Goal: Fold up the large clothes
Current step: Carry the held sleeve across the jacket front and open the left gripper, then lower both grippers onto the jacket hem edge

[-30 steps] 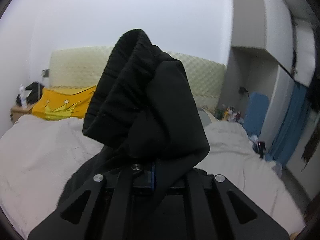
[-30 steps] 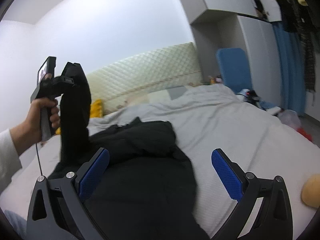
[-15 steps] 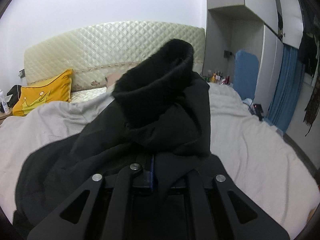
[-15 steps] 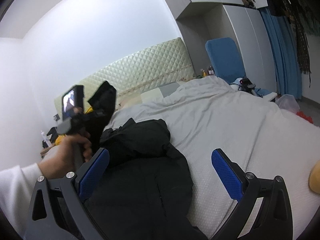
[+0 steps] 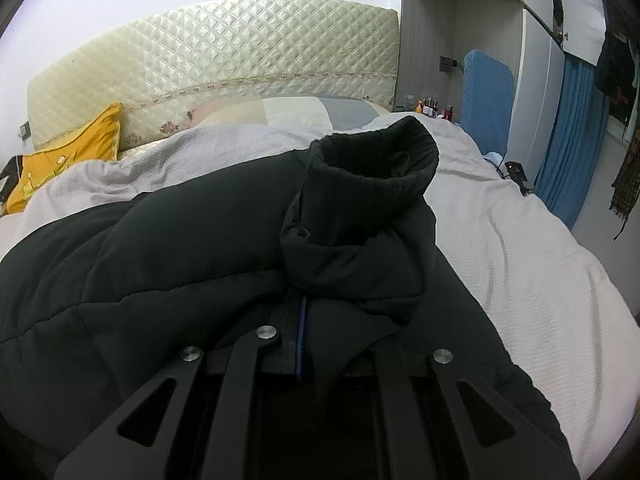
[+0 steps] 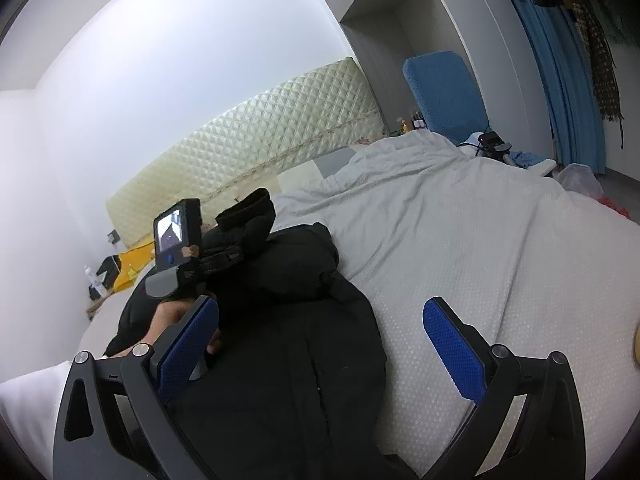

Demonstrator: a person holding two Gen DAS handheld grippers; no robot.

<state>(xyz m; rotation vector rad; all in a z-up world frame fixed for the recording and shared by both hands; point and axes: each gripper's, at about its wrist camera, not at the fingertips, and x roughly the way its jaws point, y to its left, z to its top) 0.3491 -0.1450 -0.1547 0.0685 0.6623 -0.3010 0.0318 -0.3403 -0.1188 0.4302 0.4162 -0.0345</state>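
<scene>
Left claw [image 5: 300, 312] clenched on the black jacket's cuff [image 5: 372, 184], sleeve laid across the jacket [image 6: 280, 340] on the bed [image 6: 460, 232]; right claw [image 6: 320, 344] released above the hem end, nearer for the next fold.

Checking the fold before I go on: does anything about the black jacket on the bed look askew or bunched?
Yes. The black jacket lies rumpled on the bed, not flat. Its sleeve cuff is bunched and sticks up from the shut left gripper. The right gripper is open, holding nothing.
</scene>
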